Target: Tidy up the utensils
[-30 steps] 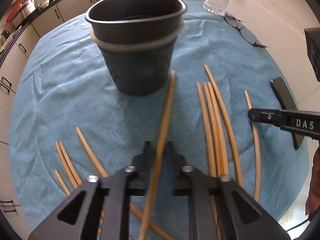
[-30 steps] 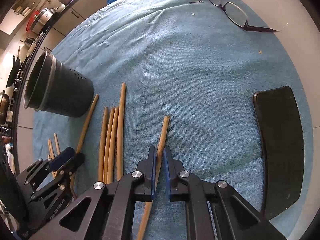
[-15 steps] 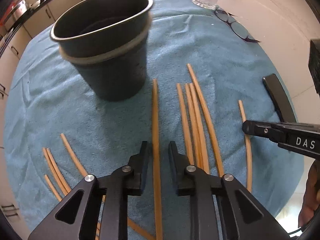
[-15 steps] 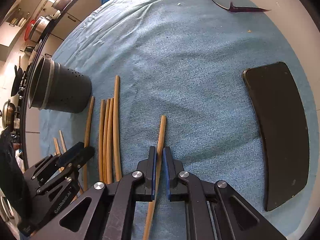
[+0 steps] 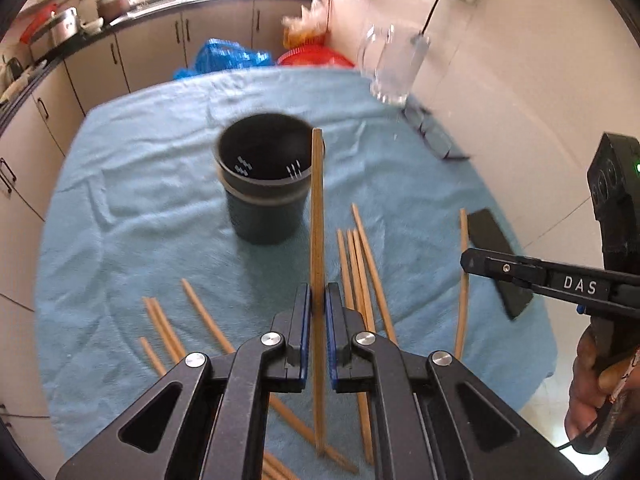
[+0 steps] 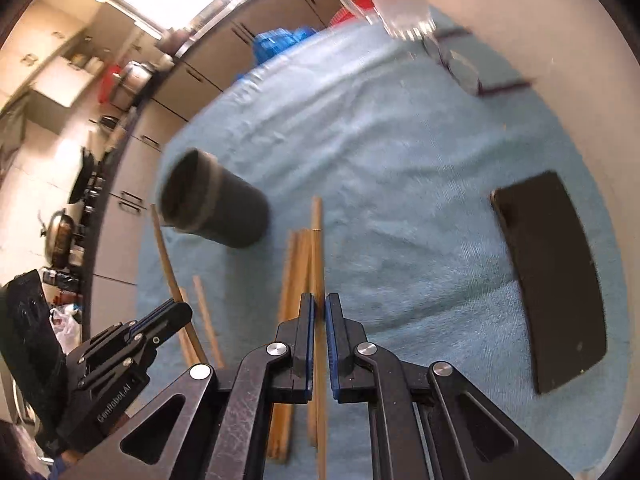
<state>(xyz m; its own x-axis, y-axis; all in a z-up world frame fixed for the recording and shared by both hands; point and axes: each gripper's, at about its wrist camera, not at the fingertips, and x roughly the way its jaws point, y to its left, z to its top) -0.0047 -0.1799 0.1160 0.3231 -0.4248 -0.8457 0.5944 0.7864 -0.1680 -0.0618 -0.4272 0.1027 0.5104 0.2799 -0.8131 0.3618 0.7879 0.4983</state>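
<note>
Left tool (image 5: 316, 312) closed on one chopstick (image 5: 317, 216), its far tip level with the rim of the dark holder (image 5: 264, 196) on the blue-clothed worktop (image 5: 132, 200); right tool (image 6: 318, 316) likewise closed on a second chopstick (image 6: 317, 248), on the phone side of the holder. Other chopsticks lie loose on the cloth beside and in front of the holder. To seat each stick cleanly, it seems best to bring its tip over the holder's mouth, tilt it steeply, and release only once the tip is inside, one tool at a time.
</note>
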